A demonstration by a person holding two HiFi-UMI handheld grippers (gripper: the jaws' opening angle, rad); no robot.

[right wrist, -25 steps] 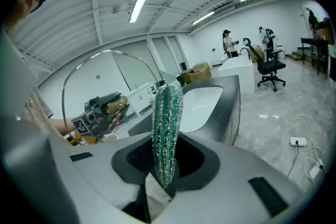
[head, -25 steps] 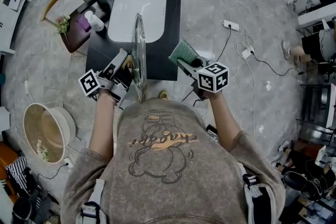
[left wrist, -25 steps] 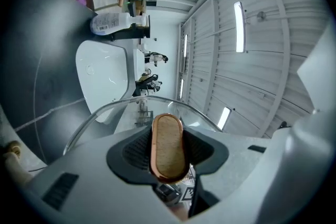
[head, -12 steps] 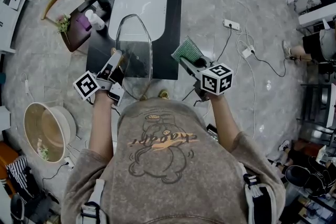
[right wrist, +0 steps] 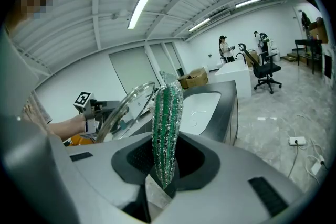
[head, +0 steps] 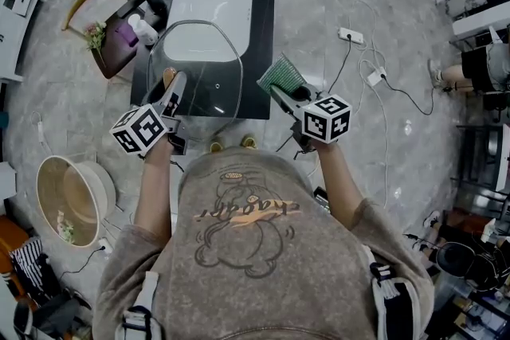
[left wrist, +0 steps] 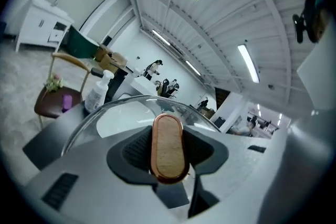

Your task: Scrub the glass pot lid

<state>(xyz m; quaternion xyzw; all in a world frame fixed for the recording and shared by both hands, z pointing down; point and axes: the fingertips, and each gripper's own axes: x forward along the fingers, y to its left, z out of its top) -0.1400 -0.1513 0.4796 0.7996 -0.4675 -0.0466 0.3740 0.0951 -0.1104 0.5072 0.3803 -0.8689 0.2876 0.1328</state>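
Here, the dark, glossy rectangular tabletop (head: 263, 28) carries a white, round-cornered basin (head: 209, 4). The glass pot lid (head: 199, 68), a transparent disc with a thin metal rim, is held tilted in the air above the tabletop's near end. The left gripper (head: 174, 87) is clamped on its oval, copper-rimmed, cork-coloured knob (left wrist: 167, 147). The right gripper (head: 280, 95) grips a green scouring pad (right wrist: 167, 128) with glittering silver stripes, beside the lid's right edge and not touching it.
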